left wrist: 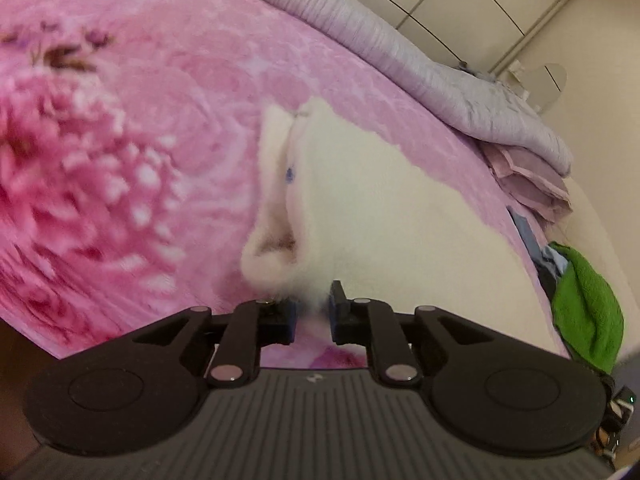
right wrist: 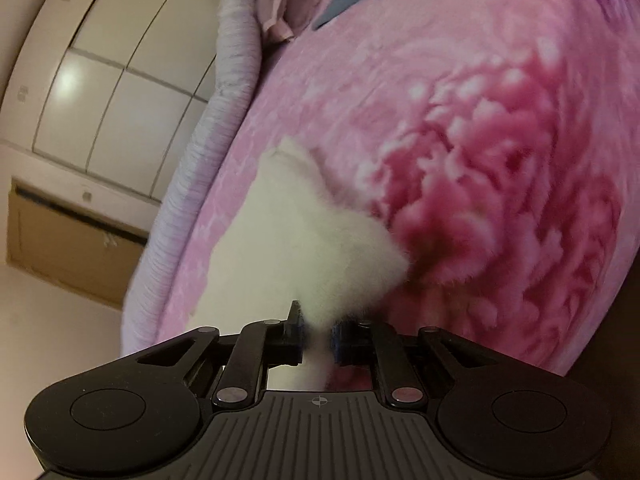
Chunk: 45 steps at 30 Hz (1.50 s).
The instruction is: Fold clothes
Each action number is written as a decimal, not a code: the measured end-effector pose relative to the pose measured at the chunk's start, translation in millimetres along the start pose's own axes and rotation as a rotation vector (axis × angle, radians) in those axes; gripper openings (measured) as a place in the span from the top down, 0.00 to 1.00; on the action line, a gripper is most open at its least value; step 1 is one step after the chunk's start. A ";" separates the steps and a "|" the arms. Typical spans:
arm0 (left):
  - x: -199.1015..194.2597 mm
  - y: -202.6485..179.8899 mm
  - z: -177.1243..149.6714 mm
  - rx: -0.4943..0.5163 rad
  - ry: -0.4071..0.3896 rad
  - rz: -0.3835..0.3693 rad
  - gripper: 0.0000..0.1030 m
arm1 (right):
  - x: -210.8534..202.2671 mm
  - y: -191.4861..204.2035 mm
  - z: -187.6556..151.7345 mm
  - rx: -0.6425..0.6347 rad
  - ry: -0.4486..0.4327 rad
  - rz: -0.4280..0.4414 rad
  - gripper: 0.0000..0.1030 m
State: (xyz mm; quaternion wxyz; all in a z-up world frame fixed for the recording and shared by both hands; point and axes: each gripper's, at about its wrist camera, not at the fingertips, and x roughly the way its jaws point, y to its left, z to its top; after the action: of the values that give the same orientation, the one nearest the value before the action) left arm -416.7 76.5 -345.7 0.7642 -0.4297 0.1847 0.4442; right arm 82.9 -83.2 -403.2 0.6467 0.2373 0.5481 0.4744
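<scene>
While it lies on the pink blanket (left wrist: 160, 160), the white garment (left wrist: 360, 208) is pinched at its edge by the left gripper (left wrist: 312, 312); green cloth (left wrist: 588, 300) far R. Right-wrist view: right gripper (right wrist: 318, 336) clamped on garment (right wrist: 288, 240) too.

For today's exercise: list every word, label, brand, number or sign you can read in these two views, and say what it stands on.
No readable text in either view.
Small blue mark on the white garment: too blurred to read.
Small stickers on the wardrobe doors: too small to read.
Crosshair symbol on the right tongs' body: a sign, no words.
</scene>
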 end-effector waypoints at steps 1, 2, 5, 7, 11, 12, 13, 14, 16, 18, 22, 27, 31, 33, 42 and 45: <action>-7.4 -3.7 3.6 0.029 0.008 0.007 0.87 | -0.5 0.8 0.6 0.002 -0.002 0.001 0.77; -13.6 -6.6 7.0 0.055 0.012 0.011 0.87 | -0.2 1.5 0.5 0.001 -0.008 -0.003 0.74; -29.7 -13.8 16.1 0.109 0.005 0.036 0.89 | 3.5 2.1 -0.2 0.017 -0.025 -0.004 0.73; -39.2 -16.1 25.0 0.118 -0.022 0.055 0.89 | 6.8 2.6 0.0 0.021 -0.032 -0.002 0.72; -48.0 -14.9 44.1 0.112 -0.081 0.027 0.89 | 13.4 3.9 0.7 0.027 -0.045 0.001 0.72; -41.5 -15.7 49.6 0.119 -0.077 0.005 0.89 | 15.0 4.2 0.8 0.029 -0.048 0.002 0.72; -35.0 -16.5 55.1 0.125 -0.074 -0.018 0.89 | 16.6 4.5 1.0 0.030 -0.051 0.003 0.72; -26.0 -17.4 58.8 0.130 -0.066 -0.051 0.89 | 18.2 4.8 1.1 0.032 -0.054 0.004 0.71; -1.2 -18.1 62.5 0.133 -0.031 -0.081 0.89 | 21.5 5.4 1.4 0.035 -0.060 0.005 0.71; 23.9 -17.5 65.0 0.135 0.006 -0.089 0.89 | 24.7 6.1 1.7 0.038 -0.067 0.007 0.71; 63.2 -8.4 61.7 0.148 0.066 -0.065 0.94 | 31.1 10.4 2.5 0.021 -0.074 -0.008 0.71; 71.1 -4.9 63.1 0.136 0.077 -0.051 0.98 | 39.9 40.2 3.1 -0.156 -0.052 -0.151 0.83; 61.9 -3.6 65.2 0.116 0.064 -0.053 0.98 | 50.7 119.3 -26.2 -0.641 -0.100 -0.354 0.86; 52.6 1.4 65.8 0.089 0.045 -0.058 0.98 | 51.3 162.3 -63.2 -0.961 -0.175 -0.367 0.87; 16.2 33.3 53.7 -0.058 0.010 -0.064 0.97 | 78.9 231.5 -252.1 -1.758 0.018 -0.095 0.81; 9.1 40.3 48.9 -0.093 0.014 -0.062 0.97 | 97.8 221.6 -290.6 -1.879 0.210 -0.034 0.55</action>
State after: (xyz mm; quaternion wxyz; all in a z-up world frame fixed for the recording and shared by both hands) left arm -450.4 130.9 -344.0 0.7555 -0.4735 0.1557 0.4252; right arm -271.9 37.2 -350.5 0.5272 -0.4331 0.0003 0.7311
